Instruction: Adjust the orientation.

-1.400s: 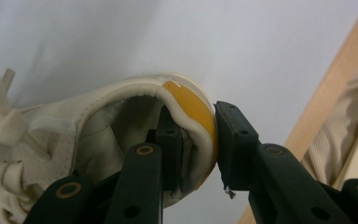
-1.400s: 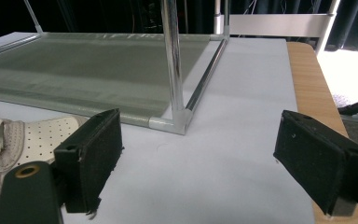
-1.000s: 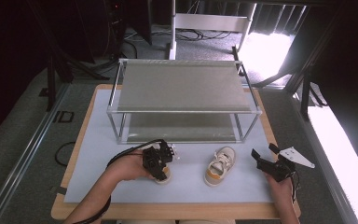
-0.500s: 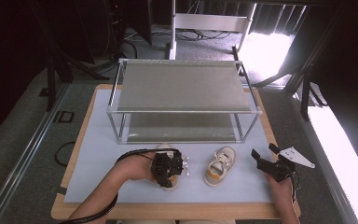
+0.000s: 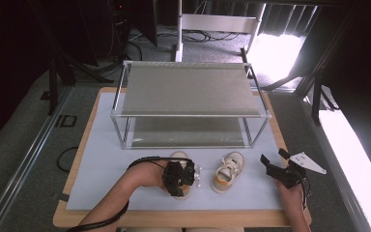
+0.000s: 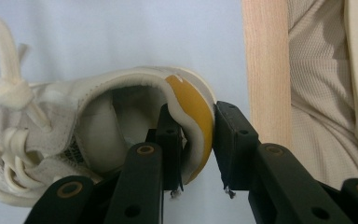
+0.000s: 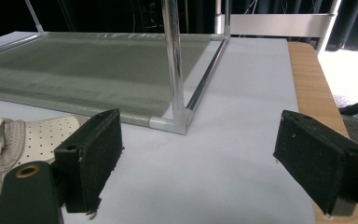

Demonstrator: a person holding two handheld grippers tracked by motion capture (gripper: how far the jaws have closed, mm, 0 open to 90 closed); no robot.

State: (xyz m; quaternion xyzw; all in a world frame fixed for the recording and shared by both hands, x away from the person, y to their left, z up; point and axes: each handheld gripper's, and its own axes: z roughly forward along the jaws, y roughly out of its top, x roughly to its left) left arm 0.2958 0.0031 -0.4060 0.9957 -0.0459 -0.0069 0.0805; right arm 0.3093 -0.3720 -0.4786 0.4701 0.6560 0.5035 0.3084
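Dark floor and cables surround a wooden counter (image 5: 77, 220) covered by a pale sheet, with 1 metal shelf rack (image 5: 188, 104) standing on it as the landmark. 2 small cream shoes lie in front of the rack. Below its left half, the left tool (image 6: 198, 135) is nearly closed, its jaws pinching the heel of the left shoe (image 6: 98, 135); that shoe's toe is cut off in the left gripper view. Below the rack's right half lies the right shoe (image 5: 228, 171), untouched. Off the rack's right front corner, the right tool (image 5: 276, 167) is wide open, holding nothing.
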